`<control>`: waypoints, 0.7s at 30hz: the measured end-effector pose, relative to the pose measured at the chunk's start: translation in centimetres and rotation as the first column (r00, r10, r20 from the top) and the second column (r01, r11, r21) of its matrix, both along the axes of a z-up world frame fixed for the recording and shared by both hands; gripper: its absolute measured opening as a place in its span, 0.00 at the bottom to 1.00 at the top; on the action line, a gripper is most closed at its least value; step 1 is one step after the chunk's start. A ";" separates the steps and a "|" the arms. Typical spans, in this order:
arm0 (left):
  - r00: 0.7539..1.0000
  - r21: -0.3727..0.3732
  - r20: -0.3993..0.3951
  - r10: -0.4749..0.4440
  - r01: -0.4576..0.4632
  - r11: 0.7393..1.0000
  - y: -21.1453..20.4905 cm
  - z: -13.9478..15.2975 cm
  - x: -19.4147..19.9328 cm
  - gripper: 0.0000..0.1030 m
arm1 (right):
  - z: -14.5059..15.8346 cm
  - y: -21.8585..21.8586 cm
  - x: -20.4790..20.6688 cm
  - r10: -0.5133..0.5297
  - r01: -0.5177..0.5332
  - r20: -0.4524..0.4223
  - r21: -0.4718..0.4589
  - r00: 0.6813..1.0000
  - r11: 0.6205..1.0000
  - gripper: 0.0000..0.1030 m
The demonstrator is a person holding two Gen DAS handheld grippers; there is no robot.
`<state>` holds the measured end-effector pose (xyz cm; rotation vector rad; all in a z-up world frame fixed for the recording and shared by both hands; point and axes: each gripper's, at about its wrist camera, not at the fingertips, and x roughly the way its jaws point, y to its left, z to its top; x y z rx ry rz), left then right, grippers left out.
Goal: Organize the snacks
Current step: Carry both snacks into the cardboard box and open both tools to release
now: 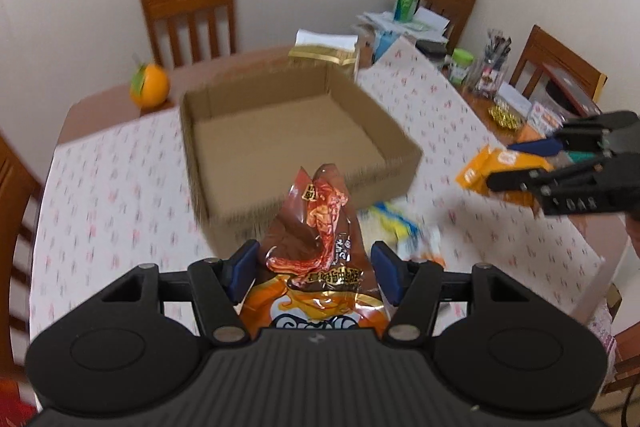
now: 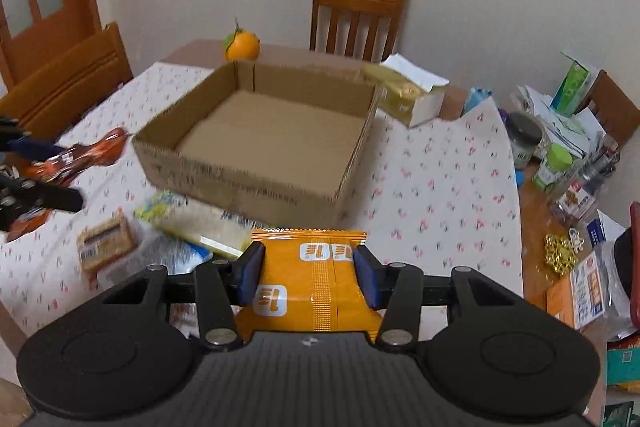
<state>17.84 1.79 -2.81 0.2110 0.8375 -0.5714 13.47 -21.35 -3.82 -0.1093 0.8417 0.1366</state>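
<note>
Snacks are being carried toward the far box [image 2: 256,143]: chips [image 1: 320,247] clamped in the left tool [image 1: 314,273], biscuits [image 2: 316,287] in the right tool [image 2: 308,275]; release is best done low inside.

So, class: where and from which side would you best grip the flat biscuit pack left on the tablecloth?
Take the biscuit pack by its two long edges, coming from above: it lies flat and loose, and the cardboard box and yellow packet crowd its far side.
</note>
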 end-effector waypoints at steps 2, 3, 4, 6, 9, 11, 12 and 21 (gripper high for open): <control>1.000 0.002 0.017 -0.016 0.016 1.000 -0.8 0.2 2.3 0.58 | 0.6 0.0 0.7 -0.013 0.013 0.012 0.001 1.000 1.000 0.52; 1.000 0.005 0.023 -0.020 0.020 1.000 -1.2 0.2 3.2 0.58 | 0.8 0.0 1.1 -0.018 0.018 0.020 0.003 1.000 1.000 0.52; 0.999 0.010 0.030 -0.021 0.021 1.000 -1.5 0.1 4.4 0.58 | 1.0 -0.1 1.4 -0.024 0.024 0.025 0.006 0.999 1.000 0.52; 0.999 0.012 0.032 -0.026 0.026 1.000 -2.0 -0.2 6.6 0.59 | 1.3 0.0 2.2 -0.037 0.037 0.031 0.009 0.999 0.999 0.52; 0.999 0.015 0.022 -0.025 0.025 1.000 -2.7 -0.9 10.0 0.59 | 1.5 0.3 3.2 -0.051 0.051 0.033 0.007 0.998 0.999 0.52; 0.999 0.032 0.029 -0.017 0.016 0.999 -3.3 -1.6 12.0 0.59 | 1.5 0.5 3.8 -0.055 0.055 0.034 0.005 0.998 0.998 0.52; 0.999 0.037 0.030 -0.016 0.014 0.999 -3.6 -2.0 13.0 0.59 | 1.6 0.6 4.0 -0.060 0.060 0.034 0.000 0.998 0.998 0.52; 0.999 0.033 0.014 0.033 -0.033 0.999 -4.4 -5.0 19.1 0.60 | 1.9 1.3 6.2 -0.085 0.086 0.028 -0.022 0.996 0.996 0.52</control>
